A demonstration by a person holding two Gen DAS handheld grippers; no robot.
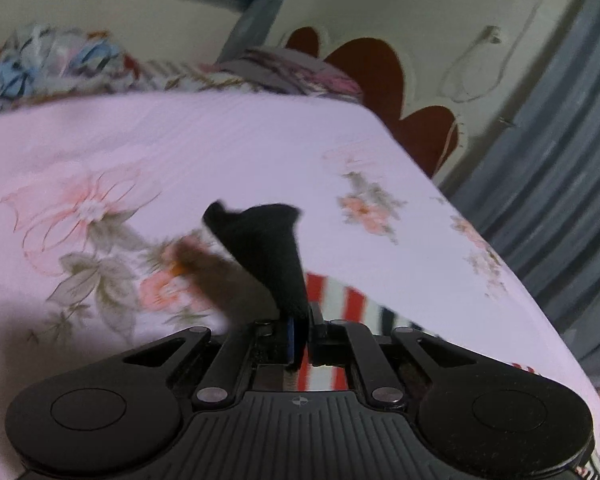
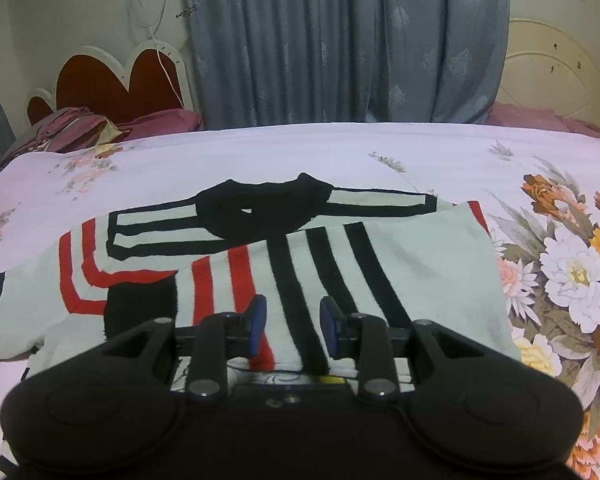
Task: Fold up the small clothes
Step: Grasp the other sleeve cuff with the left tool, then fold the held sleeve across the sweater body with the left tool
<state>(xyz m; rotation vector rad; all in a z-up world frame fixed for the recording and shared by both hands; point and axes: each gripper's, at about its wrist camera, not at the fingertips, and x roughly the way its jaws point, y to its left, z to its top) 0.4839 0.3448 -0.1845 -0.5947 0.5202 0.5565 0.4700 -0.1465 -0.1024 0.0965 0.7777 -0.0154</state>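
Left tongs (image 1: 300,340) clamped on shirt cuff (image 1: 268,248)

left gripper (image 1: 300,336): black ribbed housing, round side caps, silver screws, small crosshair mark at 6 o'clock
right gripper (image 2: 292,328): matching black body, blue finger pads (image 2: 257,316)

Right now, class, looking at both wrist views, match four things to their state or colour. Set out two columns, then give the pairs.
Things:
1. left gripper
2. right gripper
3. curtain
4. bedsheet

States and colours:
A. pale pink with flowers
B. shut on a black piece of cloth
C. grey-blue, hanging behind the bed
D. open above the striped sweater

Pairs: 1-B, 2-D, 3-C, 4-A
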